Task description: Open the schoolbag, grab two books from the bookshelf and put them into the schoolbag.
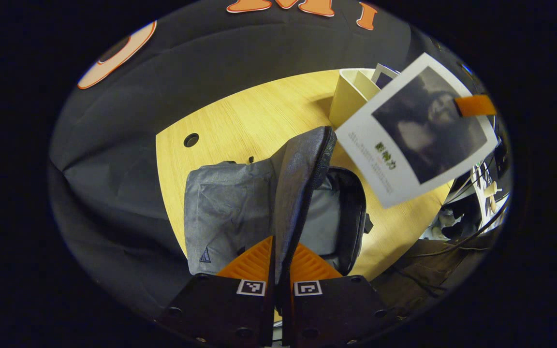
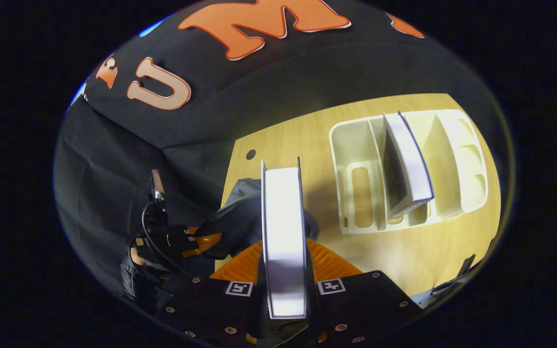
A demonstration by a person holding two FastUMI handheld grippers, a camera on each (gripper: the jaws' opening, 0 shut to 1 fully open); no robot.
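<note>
A: Markings?

B: Book (image 1: 416,130): dark photo cover, small green and grey print, too small to read. Schoolbag (image 1: 230,208): small triangular logo, grey fabric.

A: Left gripper (image 1: 278,261)?

B: Fingers nearly together, pinching the schoolbag's raised flap (image 1: 302,183); bag lies open on the wooden table (image 1: 240,116).

A: Right gripper (image 2: 284,270)?

B: Clamped on the book (image 2: 283,232), held edge-on in the air above the bag. Second book (image 2: 406,164) stands in a middle slot of the cream bookshelf (image 2: 356,145), beyond the bag.

The right hand-held gripper (image 2: 284,270) clamps a white book (image 2: 283,232) edge-on — another book (image 2: 404,164) stands in the bookshelf (image 2: 457,159).
</note>
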